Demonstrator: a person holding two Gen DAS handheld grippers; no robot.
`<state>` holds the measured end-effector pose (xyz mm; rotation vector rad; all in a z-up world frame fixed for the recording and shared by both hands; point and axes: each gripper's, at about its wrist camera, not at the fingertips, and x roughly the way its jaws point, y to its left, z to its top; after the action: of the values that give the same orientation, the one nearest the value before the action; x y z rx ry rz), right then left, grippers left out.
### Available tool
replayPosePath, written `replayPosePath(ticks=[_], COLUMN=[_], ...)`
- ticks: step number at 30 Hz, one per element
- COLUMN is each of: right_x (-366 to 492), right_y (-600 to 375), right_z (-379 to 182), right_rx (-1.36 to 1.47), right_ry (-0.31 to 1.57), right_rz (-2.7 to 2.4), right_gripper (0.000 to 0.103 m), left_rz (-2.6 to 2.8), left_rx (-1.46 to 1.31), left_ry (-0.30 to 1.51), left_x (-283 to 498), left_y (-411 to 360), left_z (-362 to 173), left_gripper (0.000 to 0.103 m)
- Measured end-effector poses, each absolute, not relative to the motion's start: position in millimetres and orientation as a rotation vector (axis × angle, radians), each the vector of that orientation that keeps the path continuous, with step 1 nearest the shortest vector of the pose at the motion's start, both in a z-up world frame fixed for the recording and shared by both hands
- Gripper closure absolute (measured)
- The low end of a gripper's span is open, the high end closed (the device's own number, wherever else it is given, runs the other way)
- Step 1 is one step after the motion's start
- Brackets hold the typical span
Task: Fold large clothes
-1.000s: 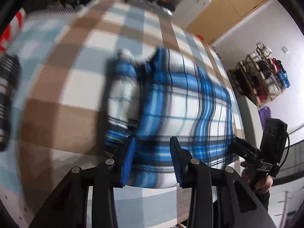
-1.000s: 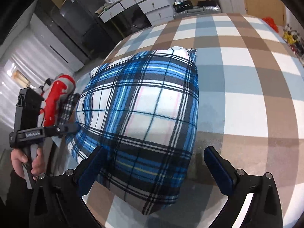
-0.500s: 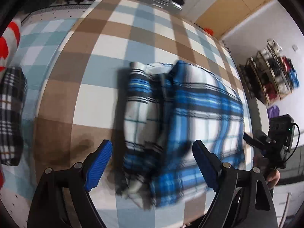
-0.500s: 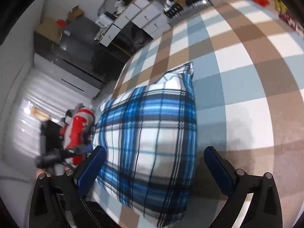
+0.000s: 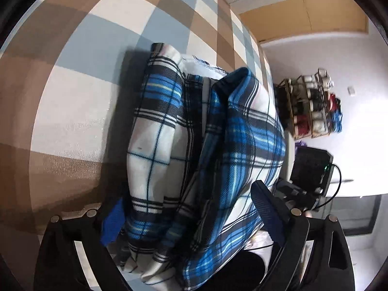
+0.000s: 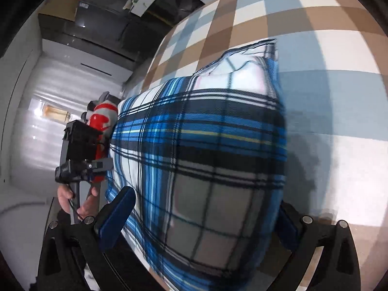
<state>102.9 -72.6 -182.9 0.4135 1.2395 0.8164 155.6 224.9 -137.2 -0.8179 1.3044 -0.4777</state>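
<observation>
Both jaws spread wide: left gripper [image 5: 189, 218] just opened, right gripper [image 6: 201, 220] released, straddling soft folded blue-plaid fleece [image 5: 208, 150] w/ rounded edges, on checked brown/blue bedcover [image 5: 80, 111].

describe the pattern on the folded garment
Blue, white and black plaid garment, clearest in the right wrist view.

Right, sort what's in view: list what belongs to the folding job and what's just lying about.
Belongs to the job:
- blue plaid garment, folded on the checked bedcover
- left gripper, open, straddling the garment's near edge
- right gripper, open, astride the near end

Just lying about:
- red and white item at the bed's edge
- wire rack of rolled items by the wall
</observation>
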Motion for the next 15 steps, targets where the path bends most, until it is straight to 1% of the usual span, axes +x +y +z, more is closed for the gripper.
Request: replayPosePath(ticks=[1,2,3,4,5,6,7,8,9,11,15], right_x=[102.8,102.4,100.3,99.6,99.4,102.6,102.5,101.5,101.0,96.4,89.3], right_y=[-71.2,-70.6,-72.1,-73.7,-76.2,-80.7,-84.3,-88.0,-88.5,-85.3,-78.9], right_z=[-182.9,-182.8,-182.3,-182.8,-184.0,-183.9,-183.3,-180.8,-178.7,-173.5,-168.4], right_rx=[0.419,0.416,0.409,0.415,0.433,0.461,0.483,0.51,0.521,0.52,0.51], right_ry=[1.236,1.229,1.219,1.212,1.207,1.201,1.195,1.179,1.169,1.152,1.126], right_rz=[0.815,0.813,0.803,0.798,0.798,0.795,0.796,0.801,0.798,0.784,0.774], right_gripper=[0.0,0.006,0.009,0.016,0.025,0.031,0.043,0.055,0.06,0.066,0.071], left_rz=[-0.502,-0.511,-0.505,-0.511,-0.531,-0.533,-0.534,-0.539,-0.527,-0.516,-0.504], left_rx=[-0.808,-0.768,-0.716,-0.687,-0.661,-0.643,-0.62,-0.604,-0.573,-0.534,-0.511], left_ry=[1.307,1.311,1.311,1.307,1.309,1.313,1.326,1.333,1.326,1.319,1.297], left_x=[154.7,151.4,149.8,149.4,148.1,147.0,145.8,145.3,143.7,141.4,139.6], left_y=[220.7,216.9,212.1,210.0,206.8,204.7,201.6,199.4,196.5,192.1,188.9], left_z=[-134.8,-129.5,-124.5,-121.1,-116.3,-113.6,-109.5,-107.9,-101.9,-102.3,-97.5], left_gripper=[0.018,0.034,0.047,0.052,0.064,0.068,0.071,0.077,0.079,0.083,0.084])
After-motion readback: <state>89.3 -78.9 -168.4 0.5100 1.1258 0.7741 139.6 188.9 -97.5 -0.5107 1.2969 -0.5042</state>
